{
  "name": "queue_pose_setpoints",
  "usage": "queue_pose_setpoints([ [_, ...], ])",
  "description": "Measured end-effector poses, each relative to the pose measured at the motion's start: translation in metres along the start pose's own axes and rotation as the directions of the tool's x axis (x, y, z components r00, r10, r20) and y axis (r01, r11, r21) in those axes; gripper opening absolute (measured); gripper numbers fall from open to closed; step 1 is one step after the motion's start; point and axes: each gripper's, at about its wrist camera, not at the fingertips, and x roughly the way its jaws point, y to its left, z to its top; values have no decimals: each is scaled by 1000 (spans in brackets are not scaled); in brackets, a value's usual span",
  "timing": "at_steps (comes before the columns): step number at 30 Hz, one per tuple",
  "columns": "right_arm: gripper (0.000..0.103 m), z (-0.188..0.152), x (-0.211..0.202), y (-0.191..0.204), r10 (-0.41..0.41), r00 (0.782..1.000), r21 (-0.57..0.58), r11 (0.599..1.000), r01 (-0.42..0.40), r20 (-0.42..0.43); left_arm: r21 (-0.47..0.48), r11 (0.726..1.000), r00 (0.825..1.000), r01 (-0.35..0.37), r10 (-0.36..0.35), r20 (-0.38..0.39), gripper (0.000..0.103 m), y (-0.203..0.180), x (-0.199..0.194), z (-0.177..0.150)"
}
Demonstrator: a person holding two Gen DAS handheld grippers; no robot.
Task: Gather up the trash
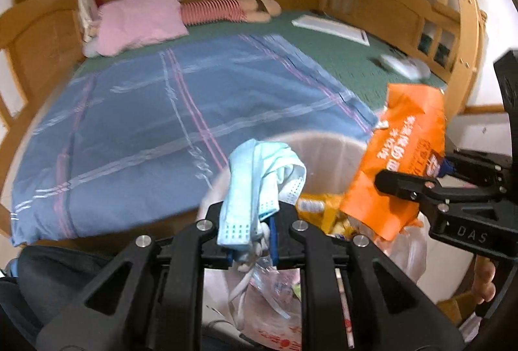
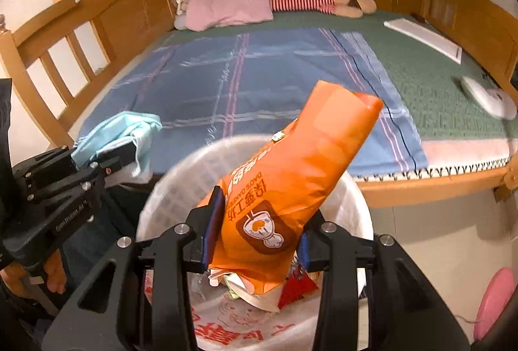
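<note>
My left gripper (image 1: 251,242) is shut on a crumpled light-blue face mask (image 1: 259,182), held over the rim of a white bin (image 1: 327,144) lined with a plastic bag. It also shows at the left of the right wrist view (image 2: 106,157) with the mask (image 2: 119,131). My right gripper (image 2: 255,241) is shut on an orange snack bag (image 2: 291,189), held tilted above the bin (image 2: 181,189). It appears in the left wrist view (image 1: 421,186) holding the orange bag (image 1: 395,163). Wrappers lie in the bin (image 1: 323,212).
A wooden bed with a blue plaid sheet (image 2: 259,82) stands behind the bin. A pink pillow (image 2: 230,1), a striped plush toy (image 2: 323,0), a white flat box (image 2: 424,37) and a white object (image 2: 489,98) lie on it. A pink round thing (image 2: 495,299) sits on the floor right.
</note>
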Motion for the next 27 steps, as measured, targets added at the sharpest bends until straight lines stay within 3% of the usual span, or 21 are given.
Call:
queue_pose_setpoints([
  [5, 46, -8, 8, -2, -29, 999, 3, 1000, 29, -43, 14, 999, 999, 29, -29, -45, 16, -4, 11, -7],
  [8, 70, -12, 7, -4, -69, 996, 4, 998, 69, -48, 14, 999, 998, 41, -40, -47, 17, -5, 13, -5],
  [9, 71, -11, 2, -5, -87, 996, 9, 996, 88, -24, 16, 999, 998, 50, -49, -51, 18, -7, 14, -6],
  [10, 71, -11, -7, -6, -104, 994, 27, 994, 104, 16, 24, 997, 996, 68, -66, -59, 22, -8, 16, -7],
  [12, 75, -10, -16, -9, -119, 991, 56, 992, 116, 60, 39, 996, 995, 76, -74, -62, 43, -11, 16, -8],
  [14, 83, -8, -28, -13, -136, 984, 96, 987, 125, 113, 54, 996, 997, 69, -66, -48, 77, -15, 13, -9],
  [15, 88, -9, -35, -14, -145, 979, 118, 985, 128, 144, 58, 996, 997, 65, -62, -38, 82, -15, 11, -8],
  [18, 91, -8, -47, -15, -168, 966, 135, 980, 143, 195, 48, 999, 1000, 9, -9, 4, 91, -12, 2, -7],
  [21, 93, -7, -58, -11, -212, 947, 133, 974, 184, 242, 11, 996, 995, -92, 91, 49, 96, -2, -8, -4],
  [24, 96, -5, -66, -6, -234, 927, 123, 971, 207, 293, -59, 979, 974, -196, 201, 105, 100, 10, -27, -1],
  [27, 98, -7, -70, -2, -240, 915, 108, 970, 216, 324, -128, 965, 956, -228, 247, 157, 100, 21, -47, 3],
])
